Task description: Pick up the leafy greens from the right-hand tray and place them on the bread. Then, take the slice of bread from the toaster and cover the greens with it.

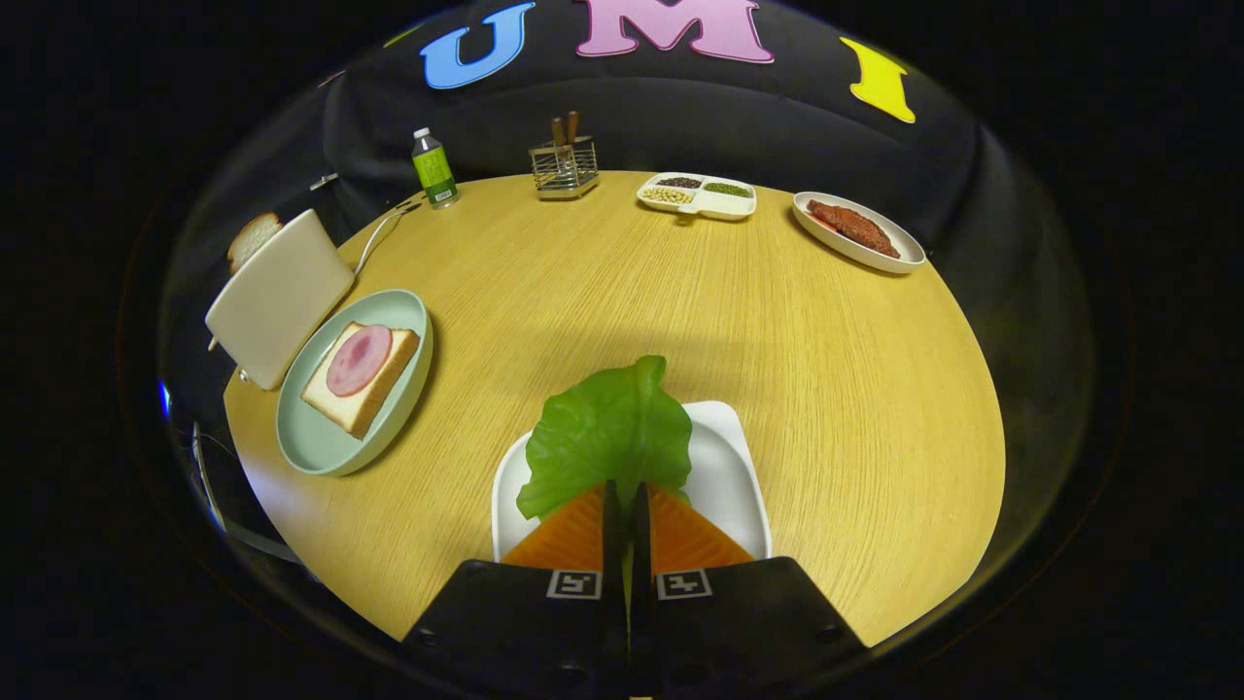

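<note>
The gripper (626, 498) pointed level across the tabletop (603, 282), jaws nearly closed, pinching the greens (607, 433) over the white tray (724, 476).

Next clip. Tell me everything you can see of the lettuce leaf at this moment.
The lettuce leaf is one bright green piece with a wavy edge and faint veins, looking smooth and slightly glossy. Its near end is pinched between the orange fingers of the gripper, which are closed on it. The rest fans out ahead of the fingertips, over the white square tray, its far tip reaching past the tray's far rim above the wooden table. Whether it is lifted clear of the tray cannot be told.
</note>
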`<state>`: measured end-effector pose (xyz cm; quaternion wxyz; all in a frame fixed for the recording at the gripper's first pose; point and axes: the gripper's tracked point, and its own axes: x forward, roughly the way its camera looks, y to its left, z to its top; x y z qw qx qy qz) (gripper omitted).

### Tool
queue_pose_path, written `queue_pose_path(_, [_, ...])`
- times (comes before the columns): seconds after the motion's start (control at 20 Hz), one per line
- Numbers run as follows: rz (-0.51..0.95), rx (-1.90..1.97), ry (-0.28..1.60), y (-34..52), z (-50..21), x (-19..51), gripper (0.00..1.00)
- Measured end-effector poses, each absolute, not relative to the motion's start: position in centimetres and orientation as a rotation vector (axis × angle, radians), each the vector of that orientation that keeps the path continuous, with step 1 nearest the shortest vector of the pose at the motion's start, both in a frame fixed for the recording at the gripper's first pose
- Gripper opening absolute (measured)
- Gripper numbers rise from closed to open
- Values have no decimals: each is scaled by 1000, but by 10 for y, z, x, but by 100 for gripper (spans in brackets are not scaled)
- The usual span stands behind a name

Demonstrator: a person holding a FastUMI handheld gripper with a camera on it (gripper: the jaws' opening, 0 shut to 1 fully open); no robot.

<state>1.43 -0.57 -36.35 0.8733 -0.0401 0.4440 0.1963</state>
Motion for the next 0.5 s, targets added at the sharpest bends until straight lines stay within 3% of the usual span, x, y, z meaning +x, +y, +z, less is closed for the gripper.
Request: queue_pose_path(0.5, [474, -69, 827, 37, -279, 2, 6])
